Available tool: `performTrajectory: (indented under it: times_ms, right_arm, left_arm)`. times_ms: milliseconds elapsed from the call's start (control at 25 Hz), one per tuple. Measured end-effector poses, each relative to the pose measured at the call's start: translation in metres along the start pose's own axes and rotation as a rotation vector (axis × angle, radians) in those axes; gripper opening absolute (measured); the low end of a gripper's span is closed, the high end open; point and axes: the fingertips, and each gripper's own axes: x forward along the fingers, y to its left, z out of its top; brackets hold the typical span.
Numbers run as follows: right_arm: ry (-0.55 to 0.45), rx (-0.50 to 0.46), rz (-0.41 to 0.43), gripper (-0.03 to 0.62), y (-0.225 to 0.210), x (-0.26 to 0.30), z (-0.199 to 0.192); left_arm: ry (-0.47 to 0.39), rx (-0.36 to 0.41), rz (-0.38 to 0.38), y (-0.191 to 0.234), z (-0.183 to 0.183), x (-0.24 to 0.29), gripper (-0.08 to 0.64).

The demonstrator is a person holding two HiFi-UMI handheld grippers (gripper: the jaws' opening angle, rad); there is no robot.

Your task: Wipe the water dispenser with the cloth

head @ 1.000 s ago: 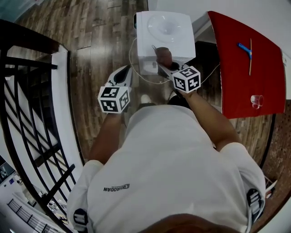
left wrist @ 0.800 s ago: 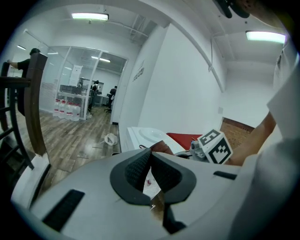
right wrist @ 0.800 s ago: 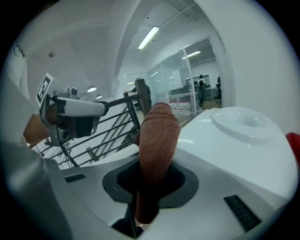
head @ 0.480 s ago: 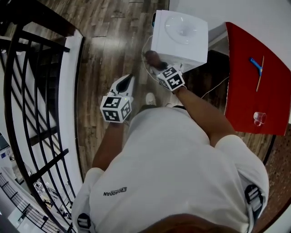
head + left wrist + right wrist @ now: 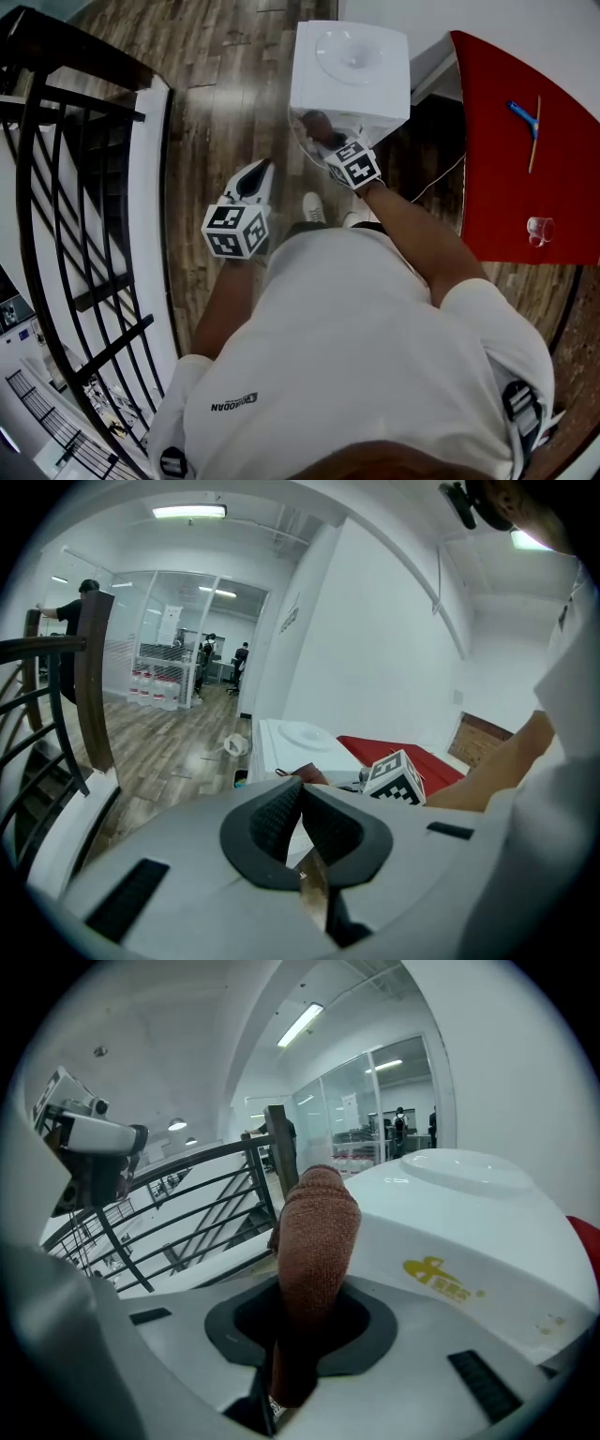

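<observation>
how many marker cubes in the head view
2. One marker cube on the left gripper, over the floor; the other on the right gripper, which holds the cloth by the water dispenser. None seems hidden.

Shows left gripper (image 5: pixel 302 803), dark jaws pressed together, empty. Beyond: white water dispenser (image 5: pixel 286 747), cloth (image 5: pixel 307 776) at its near edge, right gripper (image 5: pixel 349 780) alongside, red table (image 5: pixel 422 758) behind.

The rust-brown cloth (image 5: pixel 314 1232) is nubby terry, fuzzy and totally matt. The white water dispenser (image 5: pixel 469 1232) is smooth plastic with a soft gloss. The left gripper (image 5: pixel 302 786) has a matt pale plastic shell, and its dark fingers (image 5: pixel 273 820) look rubbery with fine ribbing. The plank floor (image 5: pixel 216 84) is streaky wood with a low sheen, and the red counter (image 5: pixel 511 178) is flat matt.
</observation>
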Motion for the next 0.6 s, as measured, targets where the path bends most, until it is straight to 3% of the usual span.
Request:
performTrajectory:
  times_ms: [240,600]
  right_arm:
    - [-0.015,0.053,-0.074,0.071,-0.034,-0.035,-0.023]
    - [-0.031,0.145,-0.204,0.071,-0.087,-0.082,-0.061]
  left_arm:
    - [0.023,-0.01,-0.023,-0.021,0.001,0.01,0.001]
    - [0.035,0.037,-0.048,-0.053,0.006,0.02,0.002]
